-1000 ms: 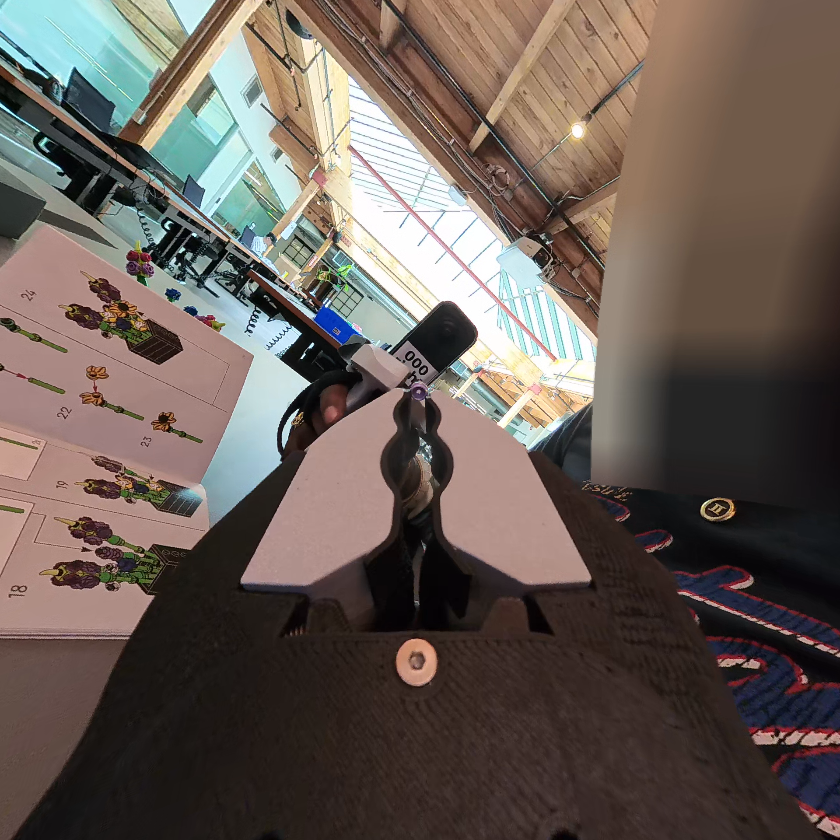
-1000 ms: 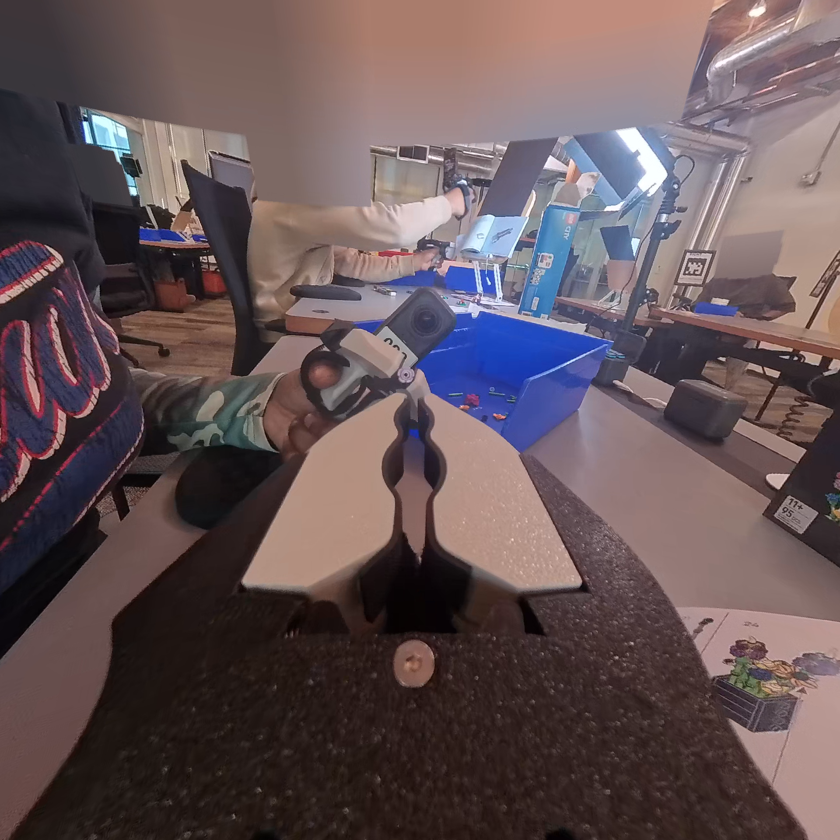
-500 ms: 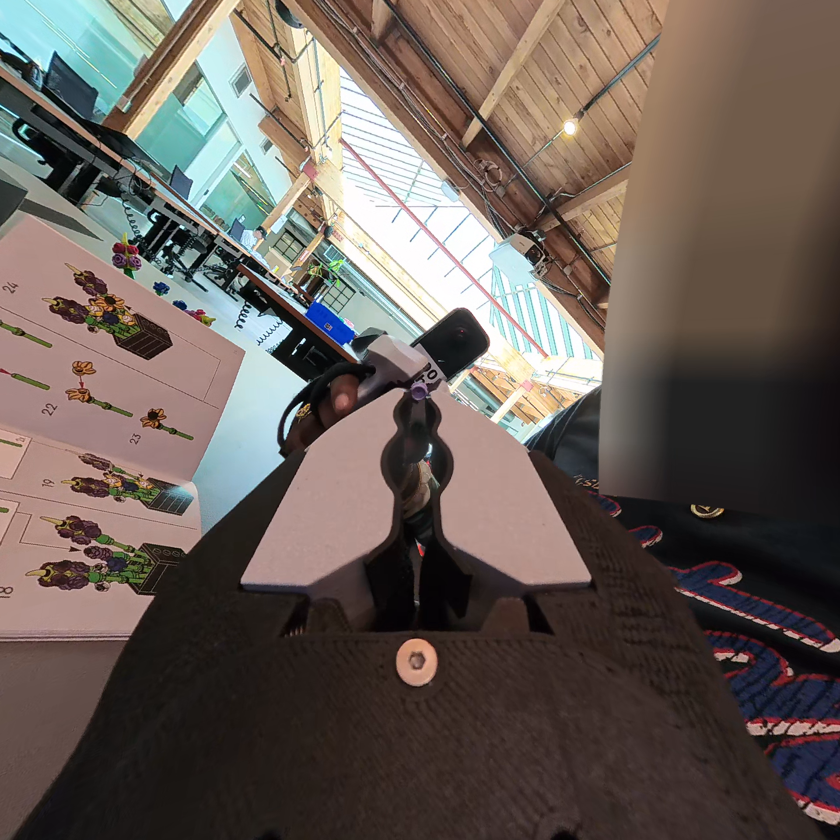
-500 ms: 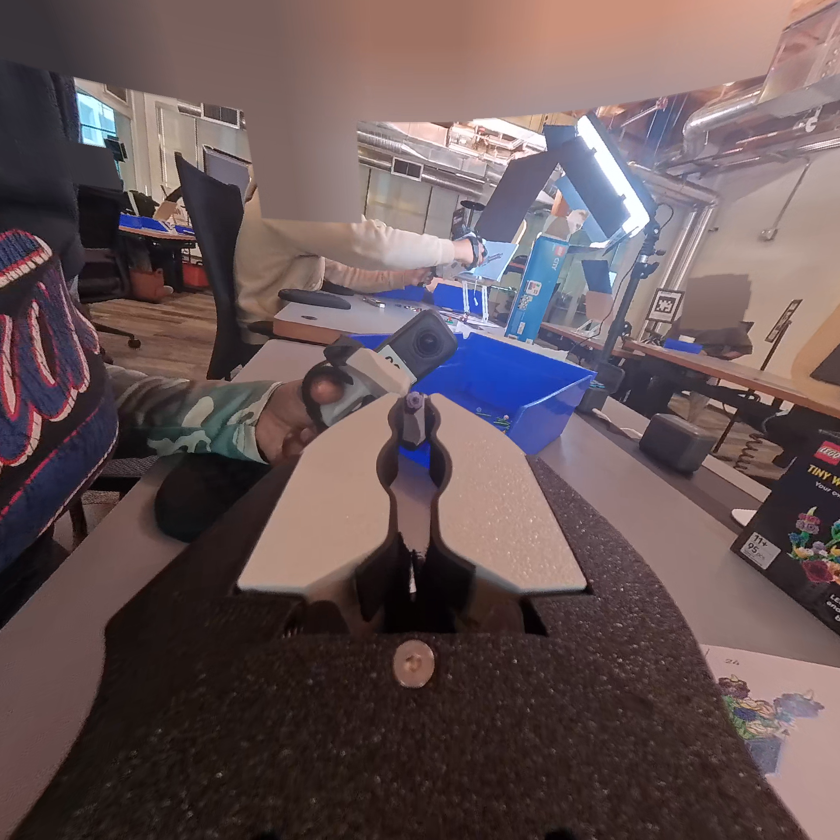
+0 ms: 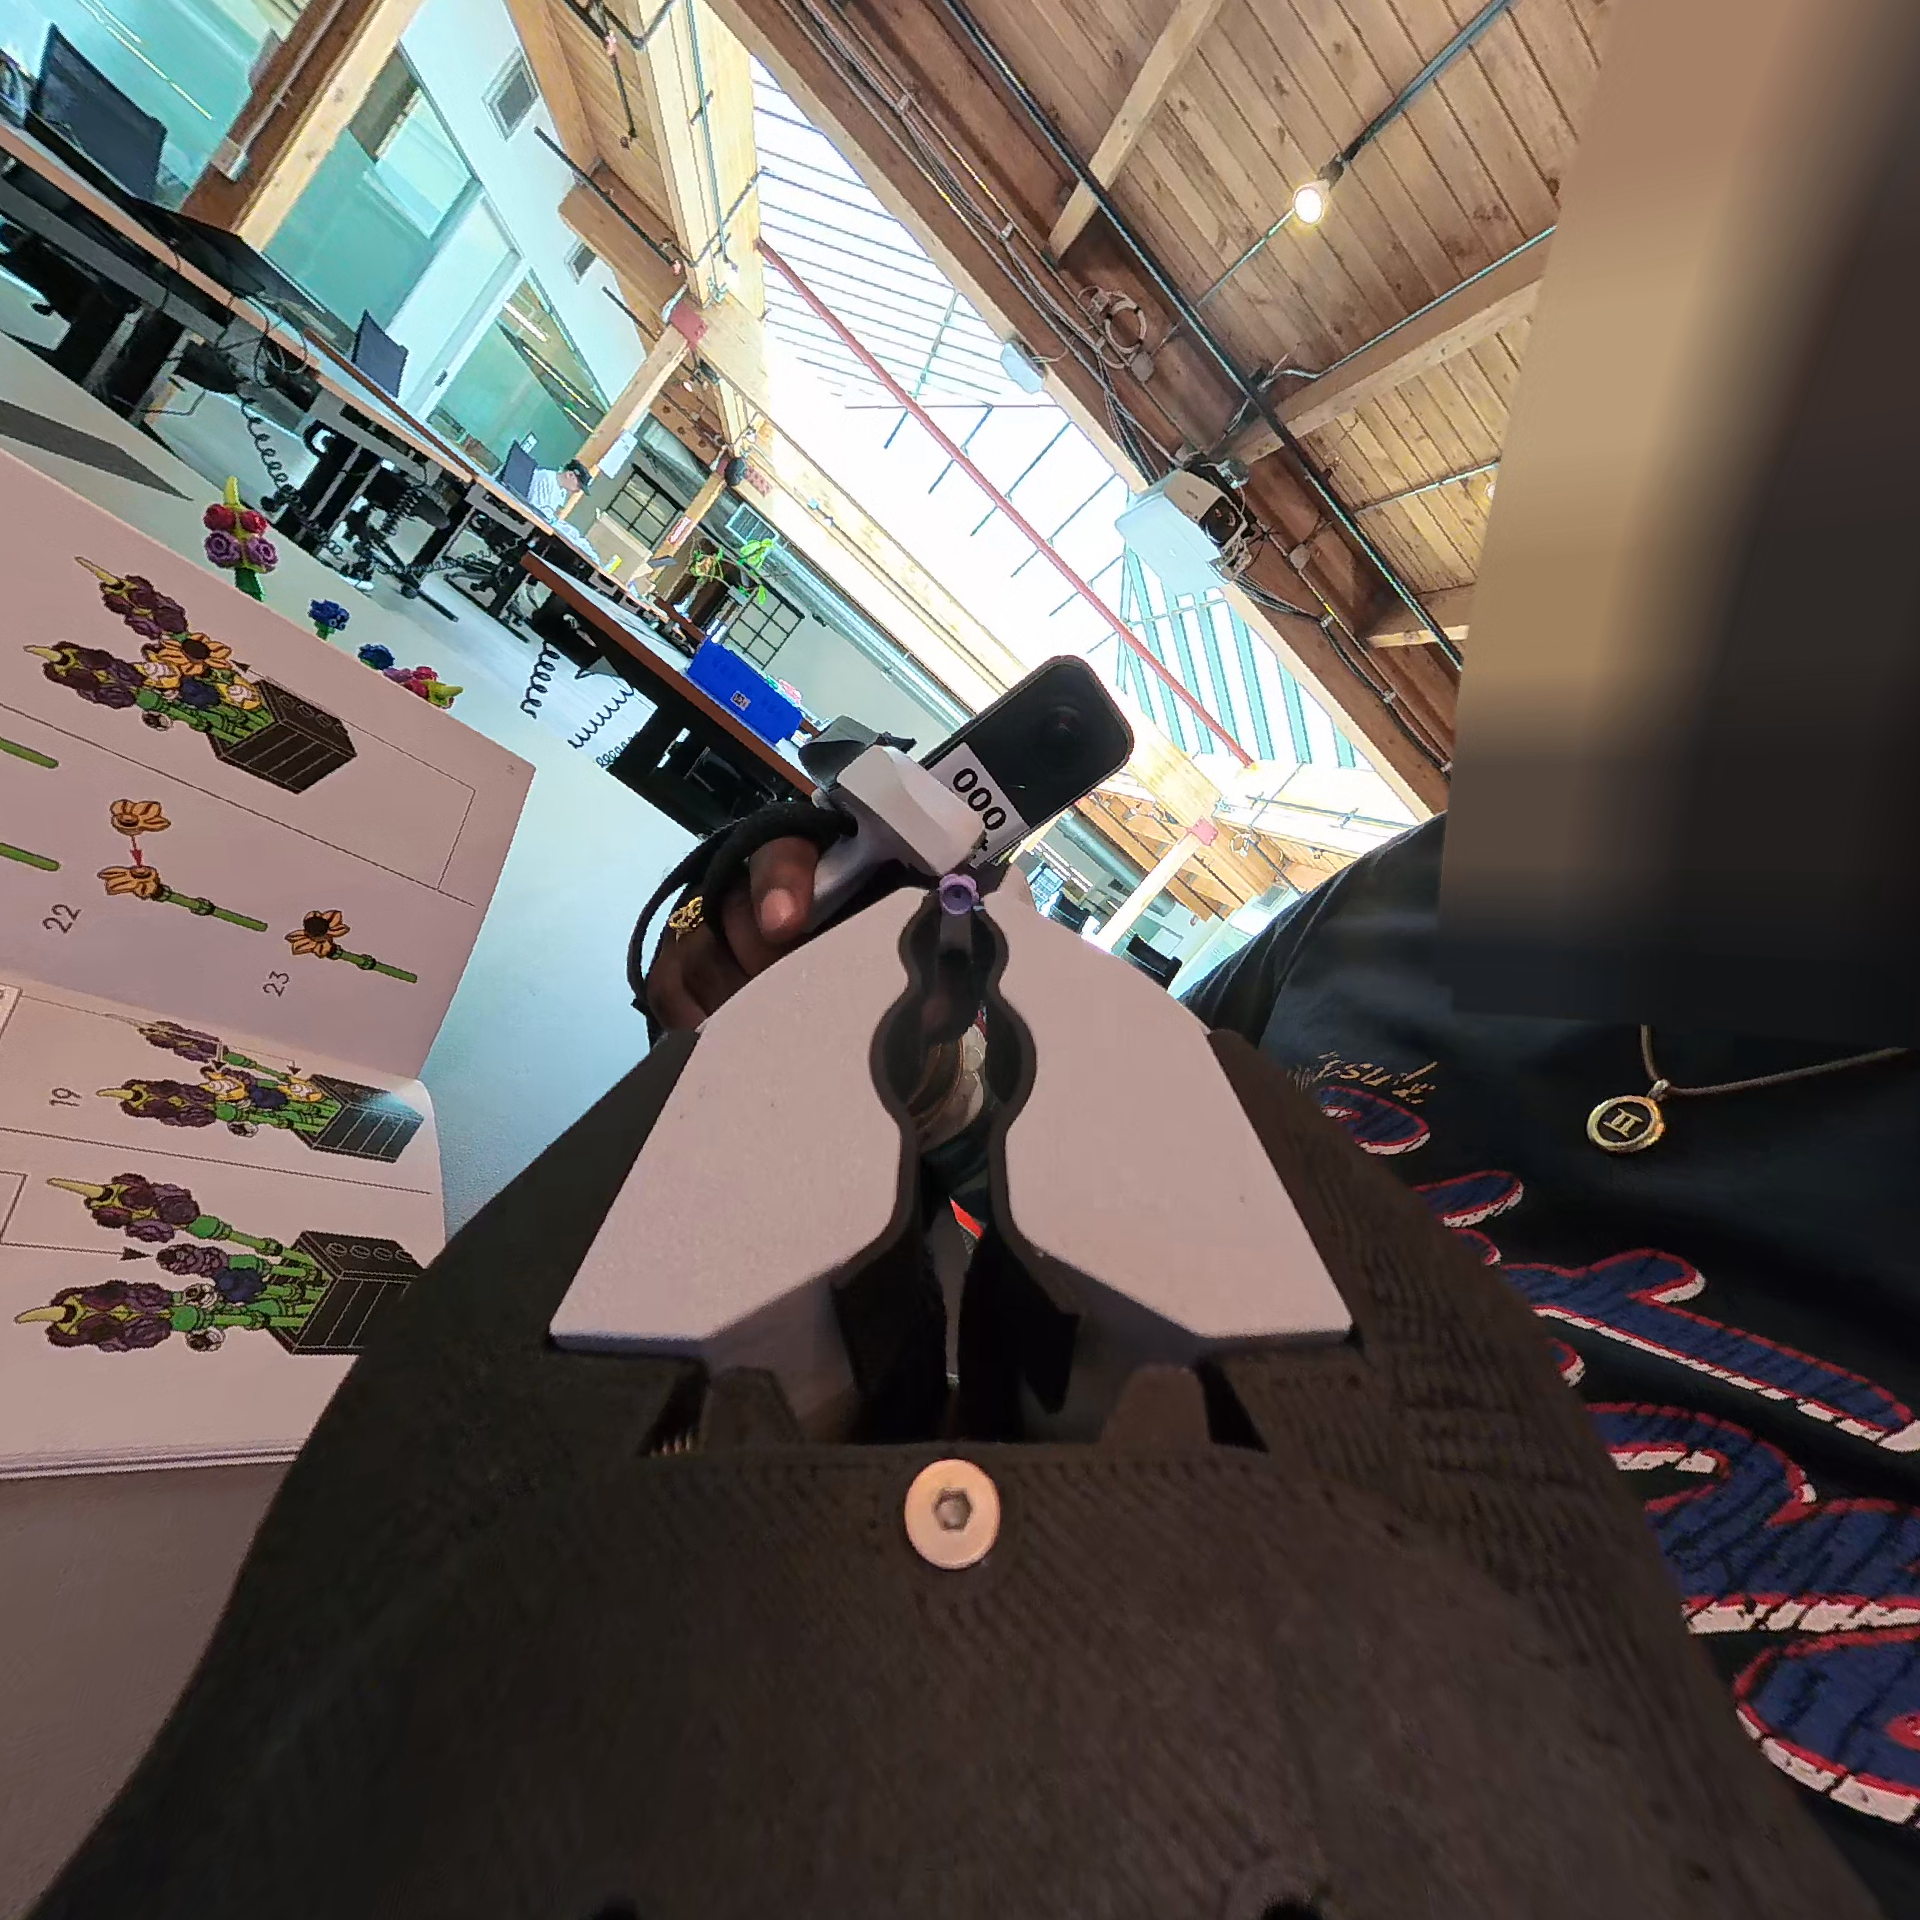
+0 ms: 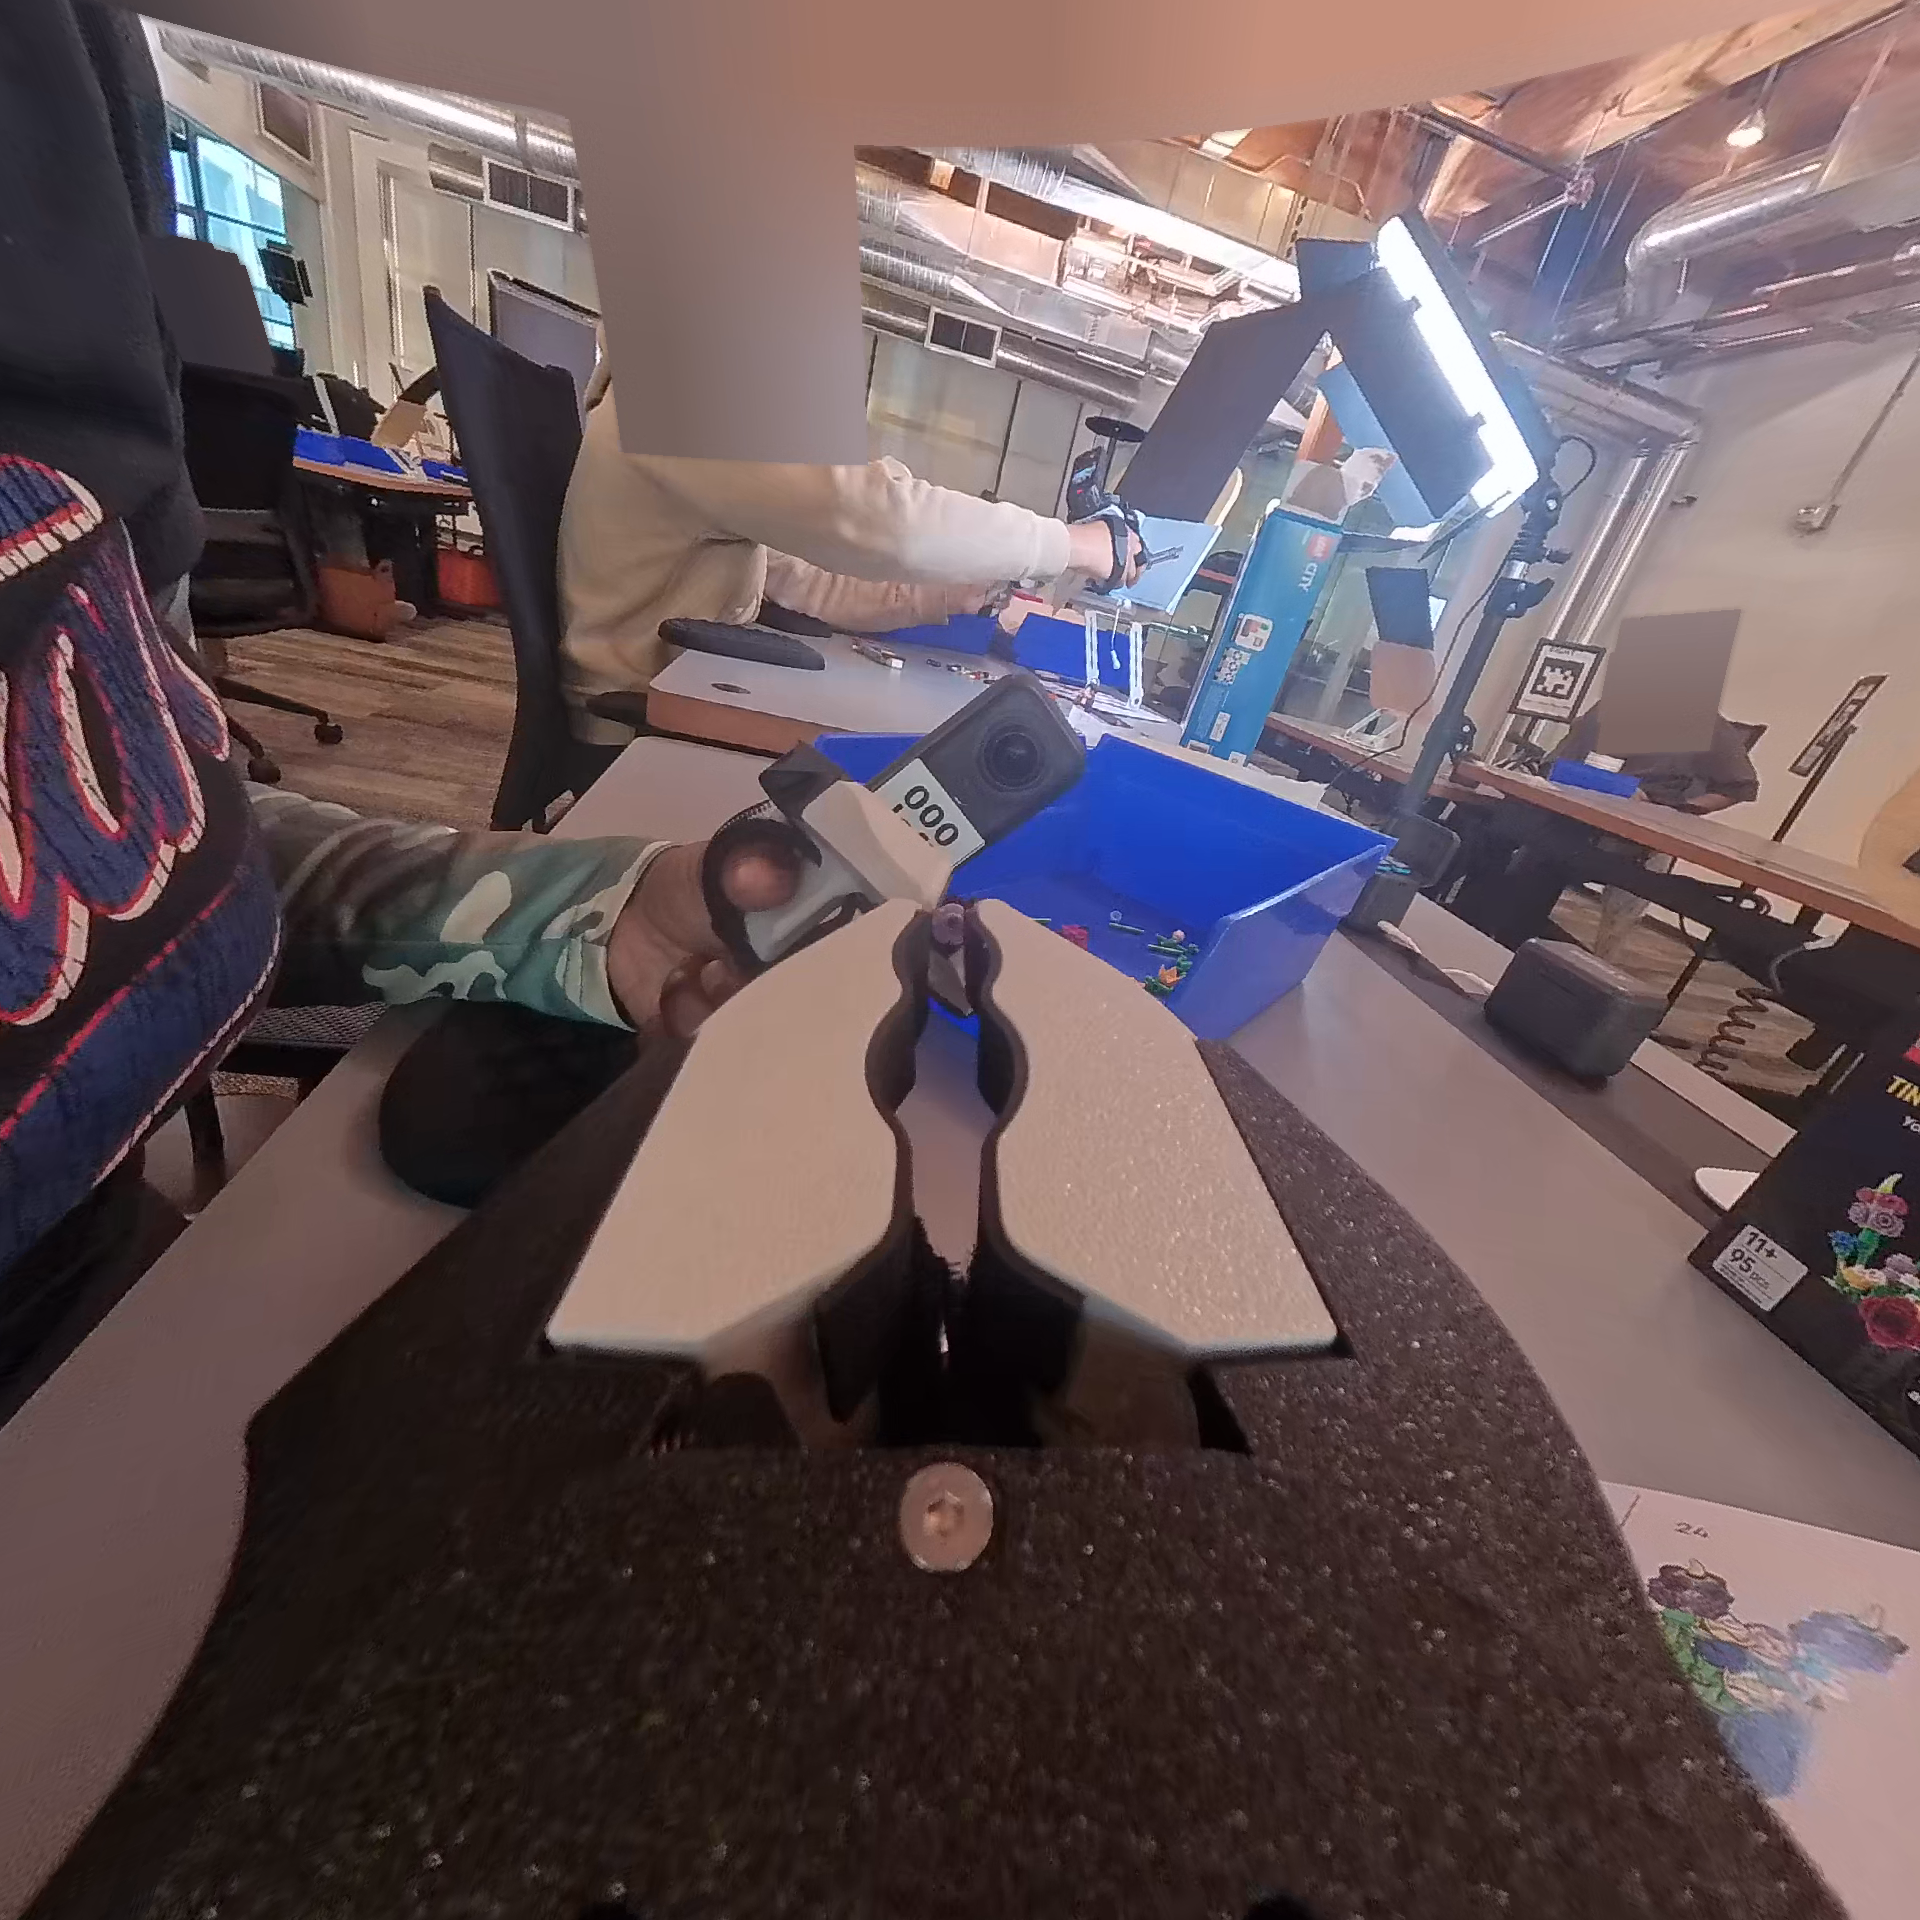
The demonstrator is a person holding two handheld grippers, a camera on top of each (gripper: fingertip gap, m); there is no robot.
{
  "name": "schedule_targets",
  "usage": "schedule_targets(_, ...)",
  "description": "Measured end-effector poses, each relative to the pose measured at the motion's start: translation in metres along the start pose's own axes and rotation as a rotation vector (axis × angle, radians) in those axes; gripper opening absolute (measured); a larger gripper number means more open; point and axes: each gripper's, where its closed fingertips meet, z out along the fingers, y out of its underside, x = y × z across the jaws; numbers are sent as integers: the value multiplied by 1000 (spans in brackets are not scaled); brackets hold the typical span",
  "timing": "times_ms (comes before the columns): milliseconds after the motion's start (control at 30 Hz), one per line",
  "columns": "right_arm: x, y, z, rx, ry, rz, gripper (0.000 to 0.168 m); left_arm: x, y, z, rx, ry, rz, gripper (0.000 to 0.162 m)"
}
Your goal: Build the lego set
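Our left hand-held gripper (image 5: 957, 914) is tilted up toward the ceiling, its grey fingers (image 5: 790, 1143) drawn almost together and pinching a small lavender piece (image 5: 957, 891) at the very tips. The piece is a tiny round stud on a dark stem; its long axis runs along the fingers, with the lavender end pointing forward, away from us. Just past those tips sits the right hand-held gripper (image 5: 914, 821), its camera facing us.

From the right wrist view, our right hand-held gripper (image 6: 948, 925) is likewise nearly closed, and the same lavender piece (image 6: 948, 921) sits between its tips. We cannot tell whether these fingers (image 6: 1132, 1153) actually clamp it or only meet it. Directly ahead, the left hand-held gripper (image 6: 894, 821) points back at us, so the two meet tip to tip above the surface (image 6: 1507, 1226).

To the left of the left hand-held gripper lies the open booklet (image 5: 312, 831), showing flower drawings, and beyond it small built flowers (image 5: 241, 540) stand on the surface. Ahead and to the right of the right hand-held gripper, a blue bin (image 6: 1195, 852) holds loose bits, a grey case (image 6: 1579, 1008) sits farther right, and a dark box (image 6: 1860, 1247) stands at the right edge.

The room is an open workshop with a wood-plank ceiling, skylight, long desks, a light panel (image 6: 1444, 353) and another person (image 6: 727, 551) seated at the next desk.
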Motion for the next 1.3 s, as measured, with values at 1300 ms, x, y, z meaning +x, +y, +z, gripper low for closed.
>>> schedule_targets(1300,21,31,-37,-346,-8,74,4,-12,20,3,-183,-173,139,30)
